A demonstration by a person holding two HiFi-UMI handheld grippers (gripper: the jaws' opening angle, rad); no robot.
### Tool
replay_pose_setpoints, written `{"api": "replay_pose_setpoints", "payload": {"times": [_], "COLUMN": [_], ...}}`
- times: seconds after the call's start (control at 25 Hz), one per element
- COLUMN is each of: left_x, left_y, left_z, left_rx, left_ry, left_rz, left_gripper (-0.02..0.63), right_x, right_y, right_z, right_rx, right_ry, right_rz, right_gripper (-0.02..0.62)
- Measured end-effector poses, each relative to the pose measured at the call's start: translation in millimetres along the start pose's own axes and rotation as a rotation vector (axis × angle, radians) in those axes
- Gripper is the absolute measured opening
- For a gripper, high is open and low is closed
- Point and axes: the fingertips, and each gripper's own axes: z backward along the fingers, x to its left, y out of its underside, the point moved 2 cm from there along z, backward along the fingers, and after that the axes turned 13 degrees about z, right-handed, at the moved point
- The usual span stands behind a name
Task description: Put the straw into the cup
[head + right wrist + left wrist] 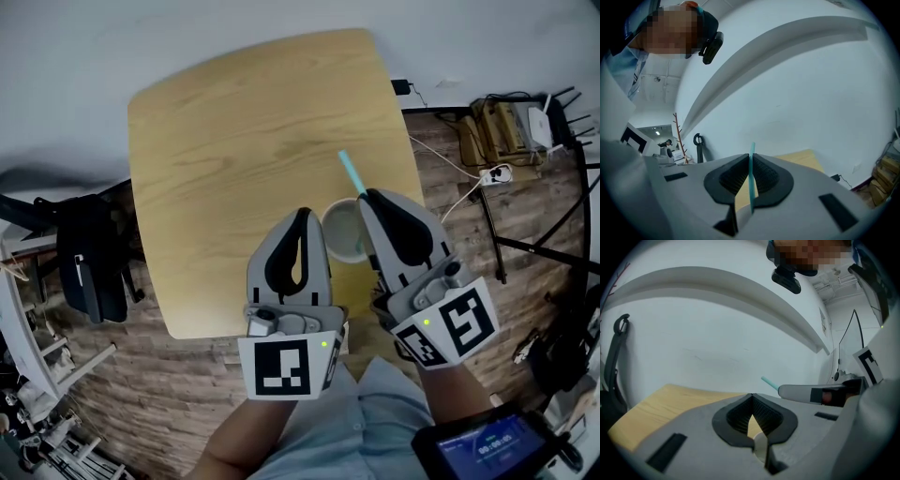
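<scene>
A white cup (pixel 342 234) stands near the front edge of the wooden table (pixel 225 141). My left gripper (pixel 305 216) is shut on its left rim, and a piece of the cup wall (pixel 760 446) shows between the jaws (pixel 751 395) in the left gripper view. Right of the cup, my right gripper (pixel 368 197) is shut on a teal straw (pixel 352 171) that sticks out beyond the fingertips, up and away over the table. In the right gripper view the straw (pixel 751 178) stands upright between the closed jaws (pixel 750 157). Its tip (pixel 769 383) also shows in the left gripper view.
A black bag (pixel 89 258) hangs left of the table. Cables and a power strip (pixel 494 174) lie on the wooden floor at the right, beside a white router (pixel 539 122). A pale wall runs behind the table. A small screen (pixel 487 450) sits at the bottom right.
</scene>
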Motion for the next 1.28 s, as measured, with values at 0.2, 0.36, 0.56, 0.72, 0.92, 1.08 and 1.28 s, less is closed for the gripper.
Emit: {"api": "replay_pose_setpoints", "payload": {"times": [0.2,0.36,0.56,0.72,0.92,1.08,1.28], "left_x": [6,12,19,19,12,2,-10], "left_y": [9,17,22,18,10,5,-3], "left_z": [-3,-3,-3,-3,-1,2,8], "left_rx": [0.015,0.033,0.042,0.033,0.018,0.005,-0.009], "left_ry": [-0.012,-0.021,-0.028,-0.027,-0.013,-0.005,0.008], "left_rz": [0.008,0.015,0.018,0.02,0.017,0.012,0.003], "left_gripper": [-0.002,-0.002,-0.002,-0.002,-0.002,-0.002,-0.002], "right_x": [5,6,7,5,4,1,0], "right_y": [18,26,30,27,25,22,13], "right_z": [-2,-4,-7,-7,-3,3,12], "right_rx": [0.025,0.03,0.03,0.042,0.058,0.056,0.04], "right_ry": [-0.02,-0.02,-0.012,-0.001,0.014,0.021,0.032], "right_rz": [-0.006,-0.018,-0.021,-0.019,-0.01,-0.004,0.003], "right_gripper": [0.021,0.023,0.026,0.029,0.032,0.037,0.041]}}
